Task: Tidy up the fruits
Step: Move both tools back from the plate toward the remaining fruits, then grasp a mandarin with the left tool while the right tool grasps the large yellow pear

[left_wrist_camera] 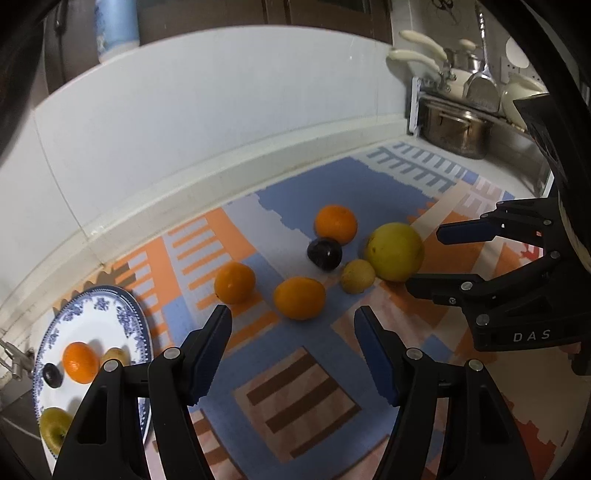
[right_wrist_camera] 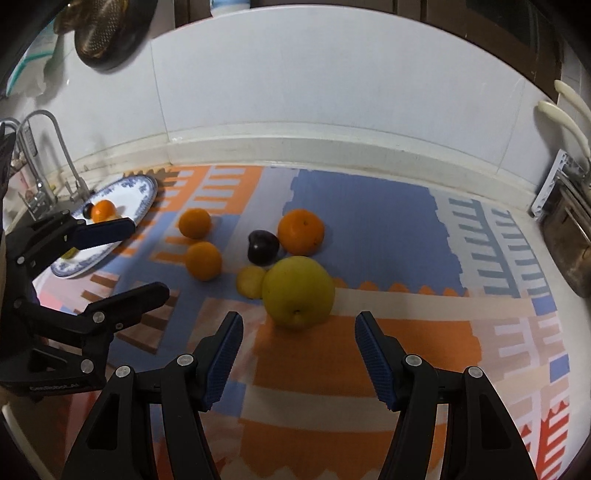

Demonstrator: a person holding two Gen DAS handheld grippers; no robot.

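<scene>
Six loose fruits on the patterned mat (right_wrist_camera: 369, 229): three oranges (right_wrist_camera: 301, 232), a plum (right_wrist_camera: 262, 246), a big yellow citrus (right_wrist_camera: 298, 292), a small yellow fruit (right_wrist_camera: 249, 282). Your left gripper (left_wrist_camera: 293, 356) and right gripper (right_wrist_camera: 299, 352), lettered "DAS", both gape empty above them. The blue-rimmed plate (left_wrist_camera: 129, 317) holds four fruits.

A home kitchen counter: white tiled wall (right_wrist_camera: 295, 74), sink tap (right_wrist_camera: 55, 147), steel pot (left_wrist_camera: 456, 127), hanging strainer (right_wrist_camera: 107, 29).

White tiled wall (right_wrist_camera: 332, 74); patterned mat (right_wrist_camera: 351, 369) covers counter; faucet (right_wrist_camera: 55, 155) left.
</scene>
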